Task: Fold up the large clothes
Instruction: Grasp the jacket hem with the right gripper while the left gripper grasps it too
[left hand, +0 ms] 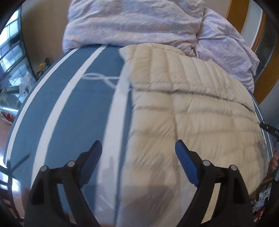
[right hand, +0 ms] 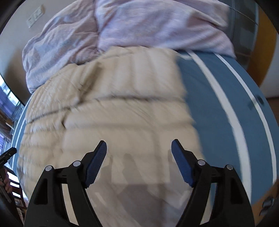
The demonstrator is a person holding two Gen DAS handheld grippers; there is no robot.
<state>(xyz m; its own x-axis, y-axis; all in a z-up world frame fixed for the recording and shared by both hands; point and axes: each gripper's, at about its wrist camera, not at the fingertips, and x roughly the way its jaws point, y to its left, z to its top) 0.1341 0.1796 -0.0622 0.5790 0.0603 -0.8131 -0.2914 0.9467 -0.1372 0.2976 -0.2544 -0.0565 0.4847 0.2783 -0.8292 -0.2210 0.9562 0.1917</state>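
A cream quilted down jacket (left hand: 191, 108) lies spread flat on a blue bed sheet with white stripes (left hand: 83, 108). In the left wrist view my left gripper (left hand: 138, 145) hangs open above the jacket's left edge, where cream fabric meets the sheet, with nothing between its blue pads (left hand: 186, 162). In the right wrist view the jacket (right hand: 108, 108) fills the middle, blurred. My right gripper (right hand: 139, 145) is open over its near right part, and the pads (right hand: 96, 162) hold nothing. The sheet (right hand: 218, 108) shows to the right.
A crumpled lilac duvet (left hand: 139, 24) is heaped at the far end of the bed, touching the jacket's far edge; in the right wrist view the duvet (right hand: 122, 29) also lies behind. A window (left hand: 12, 57) is at the left and a wooden frame (left hand: 238, 10) at the right. A hand (left hand: 275, 159) shows at the right edge.
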